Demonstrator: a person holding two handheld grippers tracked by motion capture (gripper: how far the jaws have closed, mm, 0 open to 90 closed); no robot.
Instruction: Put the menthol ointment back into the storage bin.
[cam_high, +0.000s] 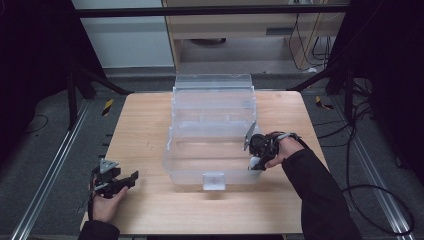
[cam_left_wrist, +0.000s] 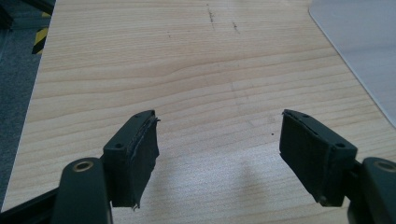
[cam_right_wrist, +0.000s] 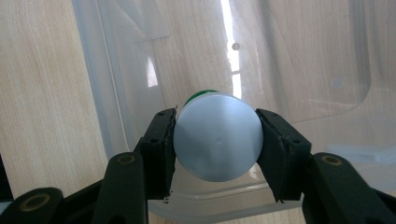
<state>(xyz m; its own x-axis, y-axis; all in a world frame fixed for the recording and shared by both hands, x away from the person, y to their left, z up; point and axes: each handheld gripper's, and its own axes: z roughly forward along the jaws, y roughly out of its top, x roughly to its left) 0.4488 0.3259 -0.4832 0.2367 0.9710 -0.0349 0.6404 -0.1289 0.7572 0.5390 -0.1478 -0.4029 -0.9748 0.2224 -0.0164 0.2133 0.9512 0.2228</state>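
You are working at a pale wooden counter (cam_high: 150, 130); grey carpet (cam_high: 45, 150) is lying around it, black cables (cam_high: 360, 145) trailing to its right.

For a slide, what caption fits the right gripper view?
Right gripper clamps a white-capped container above the clear plastic bin.

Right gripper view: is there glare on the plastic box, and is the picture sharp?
Right gripper view: a bright streak of glare runs down the clear box wall; the white cap between the pads looks sharp. High view: dim and soft, dark at both sides. Left gripper view: evenly lit wooden table, soft jaw shadows.
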